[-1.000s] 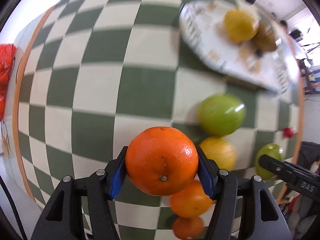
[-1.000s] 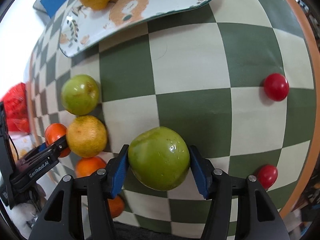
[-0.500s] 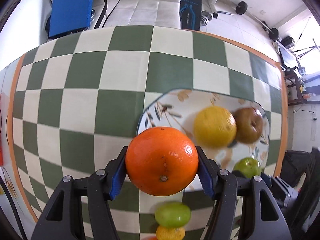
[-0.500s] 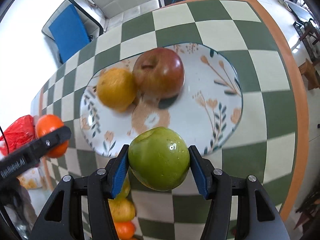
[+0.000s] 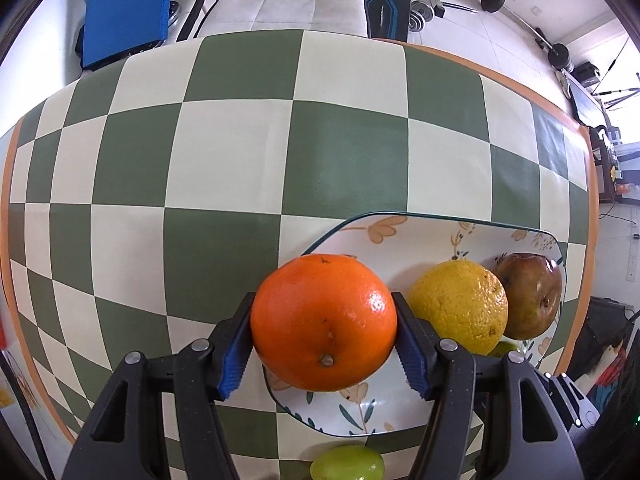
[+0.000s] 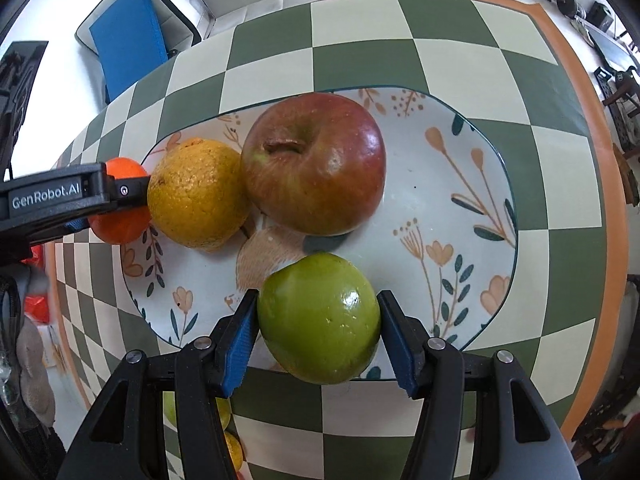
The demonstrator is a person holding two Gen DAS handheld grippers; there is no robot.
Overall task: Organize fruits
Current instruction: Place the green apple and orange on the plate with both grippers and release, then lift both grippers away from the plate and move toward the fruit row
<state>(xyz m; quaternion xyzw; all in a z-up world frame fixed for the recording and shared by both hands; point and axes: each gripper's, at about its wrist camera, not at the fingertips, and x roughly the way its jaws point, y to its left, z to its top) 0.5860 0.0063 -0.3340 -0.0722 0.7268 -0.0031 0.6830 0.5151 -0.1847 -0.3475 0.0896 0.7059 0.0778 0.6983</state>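
My left gripper (image 5: 324, 338) is shut on an orange (image 5: 323, 322) and holds it over the left rim of the floral plate (image 5: 424, 236). My right gripper (image 6: 318, 334) is shut on a green apple (image 6: 319, 317) over the near edge of the same plate (image 6: 448, 200). On the plate lie a yellow citrus fruit (image 6: 196, 194) and a red apple (image 6: 314, 162); both show in the left wrist view too, the citrus (image 5: 460, 306) and the apple (image 5: 530, 294). The left gripper with its orange (image 6: 120, 216) shows at the plate's left in the right wrist view.
The plate sits on a green and cream checkered tablecloth (image 5: 224, 152) with an orange border. A green fruit (image 5: 347, 464) lies on the table just before the plate. More fruit (image 6: 228, 432) lies near my right gripper's left finger. A blue chair (image 6: 128, 44) stands beyond the table.
Both grippers have carried their fruit from the loose fruit on the table to the plate. The orange is now at the plate's left rim, the green apple over its near edge.
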